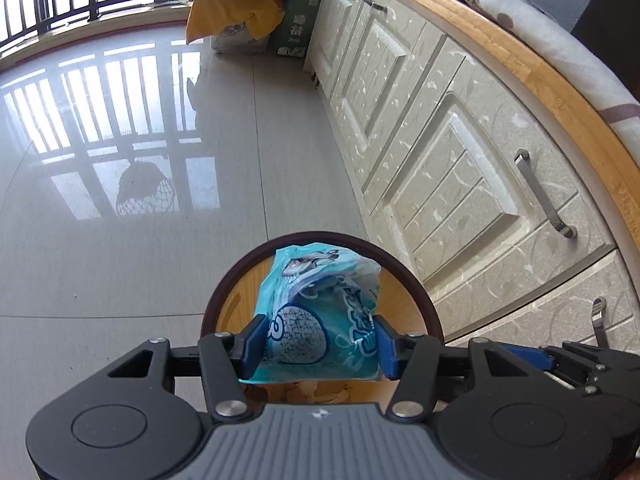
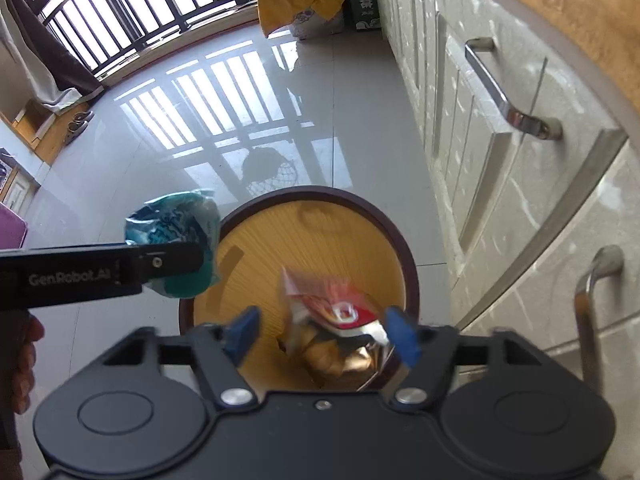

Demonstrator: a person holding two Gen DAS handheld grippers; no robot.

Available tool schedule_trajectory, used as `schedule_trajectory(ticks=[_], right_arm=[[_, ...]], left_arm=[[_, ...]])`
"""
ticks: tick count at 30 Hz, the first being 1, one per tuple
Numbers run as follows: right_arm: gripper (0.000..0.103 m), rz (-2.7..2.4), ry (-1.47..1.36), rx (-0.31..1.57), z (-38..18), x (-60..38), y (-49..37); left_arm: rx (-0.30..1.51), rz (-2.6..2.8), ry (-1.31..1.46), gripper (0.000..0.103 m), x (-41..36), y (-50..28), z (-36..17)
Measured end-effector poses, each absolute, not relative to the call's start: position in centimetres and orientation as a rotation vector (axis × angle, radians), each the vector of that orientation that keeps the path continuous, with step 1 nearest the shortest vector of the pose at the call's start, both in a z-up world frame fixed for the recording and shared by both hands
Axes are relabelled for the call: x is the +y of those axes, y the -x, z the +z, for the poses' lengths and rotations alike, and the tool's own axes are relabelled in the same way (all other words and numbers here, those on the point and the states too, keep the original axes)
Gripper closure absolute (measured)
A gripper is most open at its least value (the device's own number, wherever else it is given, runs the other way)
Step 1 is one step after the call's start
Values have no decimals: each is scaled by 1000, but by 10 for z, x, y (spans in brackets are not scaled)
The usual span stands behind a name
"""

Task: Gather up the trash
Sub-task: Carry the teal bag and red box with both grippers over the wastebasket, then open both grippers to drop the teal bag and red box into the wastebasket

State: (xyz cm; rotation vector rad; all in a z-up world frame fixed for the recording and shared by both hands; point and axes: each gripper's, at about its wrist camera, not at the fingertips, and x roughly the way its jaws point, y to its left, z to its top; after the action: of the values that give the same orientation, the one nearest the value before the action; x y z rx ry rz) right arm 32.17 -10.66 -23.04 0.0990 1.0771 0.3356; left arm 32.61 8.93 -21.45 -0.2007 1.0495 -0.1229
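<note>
Glossy floor tiles (image 1: 132, 264) run beside pale cabinets (image 1: 432, 152), with a round wooden bin (image 1: 416, 292) at their foot. From the left wrist, the left tongs (image 1: 318, 350) are clenched on a teal snack bag (image 1: 320, 312) held over the bin; judged, this is the drop step, needing only release.

From the right wrist, the right tongs (image 2: 322, 334) stand spread, gripping nothing, above a red wrapper (image 2: 340, 312) and gold foil (image 2: 344, 360) apparently inside the bin. Nothing blocks the mouth.

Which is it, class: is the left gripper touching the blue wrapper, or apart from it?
Touching. The left wrist view shows the left gripper with both fingers pressed against the blue wrapper.
</note>
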Motion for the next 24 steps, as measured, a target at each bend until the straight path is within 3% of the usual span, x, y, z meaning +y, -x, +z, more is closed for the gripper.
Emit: schedule_trajectory(ticks=[7, 9, 14, 24], right_arm=[[19, 366, -63, 1124, -241, -99, -315], [17, 368, -63, 1129, -242, -99, -315], [10, 370, -57, 1139, -243, -100, -317], [4, 393, -9, 1173, -248, -97, -313]], left_arm=[[1041, -130, 217, 42, 77, -337, -216], [1034, -129, 227, 26, 74, -342, -214], [1044, -139, 207, 16, 66, -343, -215], [1096, -124, 176, 8, 76, -331, -227]])
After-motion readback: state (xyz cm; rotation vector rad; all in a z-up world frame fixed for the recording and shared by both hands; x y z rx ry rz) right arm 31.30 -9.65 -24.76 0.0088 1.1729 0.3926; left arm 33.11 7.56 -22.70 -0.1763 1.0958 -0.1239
